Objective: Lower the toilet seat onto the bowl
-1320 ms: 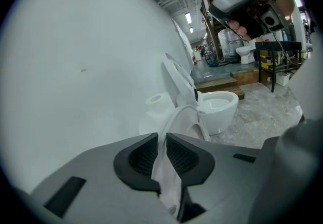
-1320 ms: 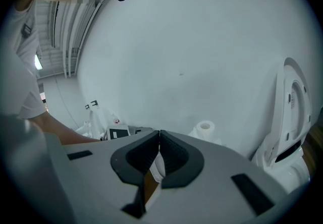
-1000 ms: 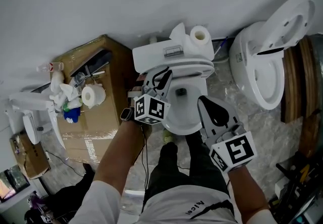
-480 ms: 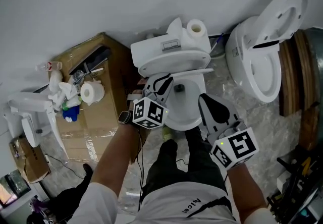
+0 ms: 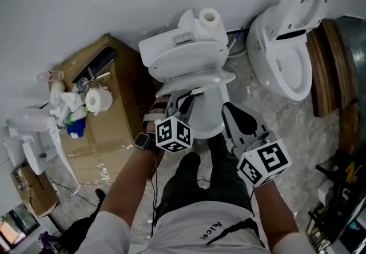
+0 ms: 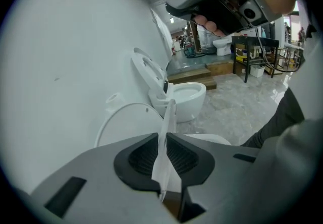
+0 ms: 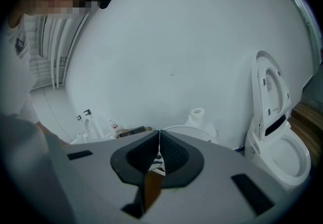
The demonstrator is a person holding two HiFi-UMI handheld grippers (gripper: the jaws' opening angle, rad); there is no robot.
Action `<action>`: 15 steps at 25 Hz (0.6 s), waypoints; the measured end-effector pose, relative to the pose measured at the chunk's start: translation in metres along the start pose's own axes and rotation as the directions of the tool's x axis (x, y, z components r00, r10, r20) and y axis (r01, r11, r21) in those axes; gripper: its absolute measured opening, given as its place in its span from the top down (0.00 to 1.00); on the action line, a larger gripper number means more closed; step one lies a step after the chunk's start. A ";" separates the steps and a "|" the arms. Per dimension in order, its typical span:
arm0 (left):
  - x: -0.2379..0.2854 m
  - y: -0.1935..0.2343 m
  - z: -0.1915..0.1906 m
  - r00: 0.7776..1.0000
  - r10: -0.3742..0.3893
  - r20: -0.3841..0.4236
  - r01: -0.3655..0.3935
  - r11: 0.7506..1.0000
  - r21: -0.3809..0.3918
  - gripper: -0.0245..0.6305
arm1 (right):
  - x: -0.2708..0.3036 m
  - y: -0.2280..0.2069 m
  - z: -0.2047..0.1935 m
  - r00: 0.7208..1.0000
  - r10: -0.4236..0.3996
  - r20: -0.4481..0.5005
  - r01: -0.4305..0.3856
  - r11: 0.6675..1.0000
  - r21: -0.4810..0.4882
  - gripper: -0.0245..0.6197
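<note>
A white toilet stands in the middle of the head view, with its lid (image 5: 183,59) raised against the tank. Its seat (image 5: 213,78) is tilted partway out over the bowl (image 5: 209,116). My left gripper (image 5: 184,98) is shut on the seat's left rim. In the left gripper view the thin white seat edge (image 6: 169,114) stands upright between the dark pads (image 6: 144,155), with the rounded lid (image 6: 121,124) behind. My right gripper (image 5: 237,116) hovers at the bowl's right side, touching nothing. In the right gripper view its jaws (image 7: 159,140) meet with nothing between them.
A toilet paper roll (image 5: 207,16) sits on the tank. A second toilet (image 5: 283,52) with its lid up stands at the right beside a wooden platform (image 5: 326,70). At the left is a cardboard box (image 5: 114,127) carrying a paper roll (image 5: 94,100) and bottles. My legs are just before the bowl.
My left gripper has drawn back toward me and slightly down with the seat rim in it, so the seat leans further from the lid. The right gripper shifted a little.
</note>
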State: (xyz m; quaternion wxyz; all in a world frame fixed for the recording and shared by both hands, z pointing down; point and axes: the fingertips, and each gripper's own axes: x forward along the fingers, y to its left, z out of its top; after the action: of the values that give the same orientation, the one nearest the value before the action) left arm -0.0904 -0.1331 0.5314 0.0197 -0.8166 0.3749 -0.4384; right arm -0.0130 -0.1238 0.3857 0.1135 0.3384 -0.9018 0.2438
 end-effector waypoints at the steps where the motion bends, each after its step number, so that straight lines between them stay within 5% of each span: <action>1: -0.001 -0.009 -0.001 1.000 -0.011 -0.009 0.011 1.000 0.017 0.87 | -0.004 0.001 -0.002 1.000 -0.006 0.003 0.006 1.000 0.002 0.94; 7: 0.005 -0.062 -0.013 0.989 -0.106 -0.106 0.117 0.988 0.099 0.87 | -0.027 0.006 -0.019 0.999 -0.050 0.020 0.050 0.999 0.022 0.94; 15: 0.004 -0.131 -0.030 0.952 -0.302 -0.049 0.302 0.953 0.009 0.85 | -0.062 0.001 -0.052 0.990 -0.135 0.044 0.132 0.989 0.063 0.94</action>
State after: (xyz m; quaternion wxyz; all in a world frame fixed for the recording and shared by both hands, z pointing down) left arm -0.0330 -0.0320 0.5999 -0.0499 -0.8536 0.2425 -0.4583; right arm 0.0347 -0.0623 0.4069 0.0977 0.4069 -0.8719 0.2544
